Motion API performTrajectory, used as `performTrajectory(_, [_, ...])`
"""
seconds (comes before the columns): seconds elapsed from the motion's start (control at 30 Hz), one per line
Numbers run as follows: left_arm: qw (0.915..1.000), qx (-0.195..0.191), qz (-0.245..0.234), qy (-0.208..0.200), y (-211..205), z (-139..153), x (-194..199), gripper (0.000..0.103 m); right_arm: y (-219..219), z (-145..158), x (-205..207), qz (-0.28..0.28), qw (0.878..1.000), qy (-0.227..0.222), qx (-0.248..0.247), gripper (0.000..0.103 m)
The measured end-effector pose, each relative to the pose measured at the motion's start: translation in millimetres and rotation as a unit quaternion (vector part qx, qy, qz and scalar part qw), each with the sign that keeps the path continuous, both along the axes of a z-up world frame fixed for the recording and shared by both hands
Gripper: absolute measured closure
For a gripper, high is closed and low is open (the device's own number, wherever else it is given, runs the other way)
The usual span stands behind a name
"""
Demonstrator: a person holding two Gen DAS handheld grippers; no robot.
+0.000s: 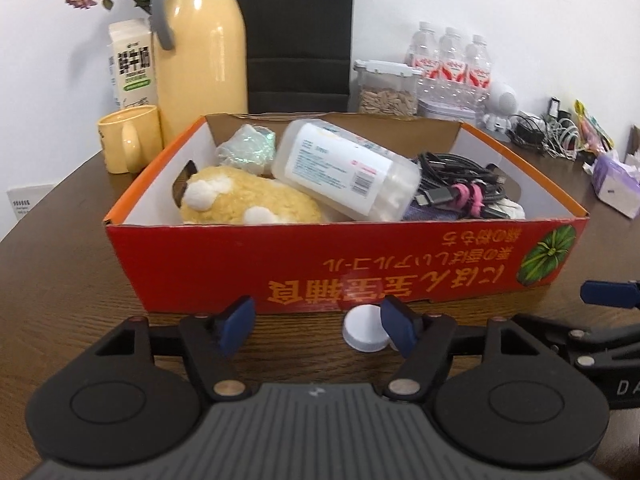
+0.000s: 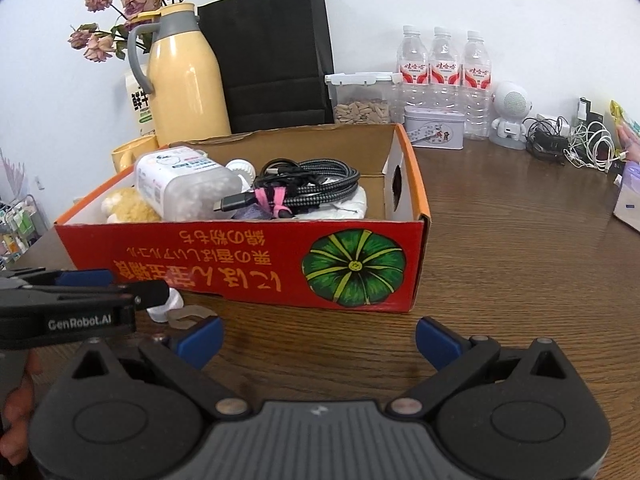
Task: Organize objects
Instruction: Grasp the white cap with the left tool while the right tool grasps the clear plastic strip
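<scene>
A red cardboard box [image 1: 280, 256] [image 2: 240, 264] stands on the brown table. It holds a yellow plush toy [image 1: 248, 200], a clear tub of cotton swabs [image 1: 344, 168], a packet [image 1: 248, 148] and coiled cables [image 1: 460, 184] with a pink tie. In front of the box a white bottle cap [image 1: 364, 330] lies on the table. My left gripper [image 1: 316, 324] is open around it; the cap sits beside the right finger and well clear of the left one. My right gripper [image 2: 320, 338] is open and empty, to the right of the left one, before the box's pumpkin picture [image 2: 354, 266].
Behind the box stand a yellow thermos [image 1: 200, 44], yellow mug [image 1: 128, 140], milk carton [image 1: 132, 64], black paper bag [image 2: 272, 56], seed container [image 2: 360, 100], water bottles [image 2: 444, 76] and a tin [image 2: 434, 128]. Chargers and cords [image 2: 572, 144] and a tissue pack [image 1: 616, 184] lie at the right.
</scene>
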State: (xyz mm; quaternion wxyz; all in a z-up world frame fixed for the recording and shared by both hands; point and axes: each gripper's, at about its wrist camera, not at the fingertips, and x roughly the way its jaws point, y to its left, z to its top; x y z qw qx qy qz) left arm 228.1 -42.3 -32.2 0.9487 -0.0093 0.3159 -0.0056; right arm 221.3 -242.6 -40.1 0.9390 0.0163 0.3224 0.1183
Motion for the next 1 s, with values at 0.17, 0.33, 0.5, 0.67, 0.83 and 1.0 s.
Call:
performTrajectory(0.17, [1.0, 0.002, 0.0, 0.005, -1, -2, 1, 0.032, 0, 0, -1, 0.002, 1.0, 0.0, -0.001, 0.0])
performTrajectory(0.33, [1.0, -0.001, -0.006, 0.005, -1, -2, 1, 0.032, 1, -1, 0, 0.002, 1.0, 0.002, -0.002, 0.0])
performTrajectory(0.5, [0.9996, -0.012, -0.023, 0.013, -3, -4, 3, 0.033, 2, -2, 0, 0.002, 1.0, 0.004, -0.005, 0.0])
performTrajectory(0.67, [0.9997, -0.008, -0.019, 0.014, -4, -5, 3, 0.059, 3, -3, 1, 0.002, 1.0, 0.007, -0.008, 0.0])
performTrajectory(0.83, [0.9992, -0.025, -0.029, 0.009, 1, -5, 1, 0.074, 5, -6, 3, 0.001, 1.0, 0.014, -0.014, 0.0])
performTrajectory(1.0, [0.9992, -0.034, -0.021, -0.007, 8, -1, -5, 0.074, 4, -7, 2, 0.001, 1.0, 0.011, -0.01, 0.0])
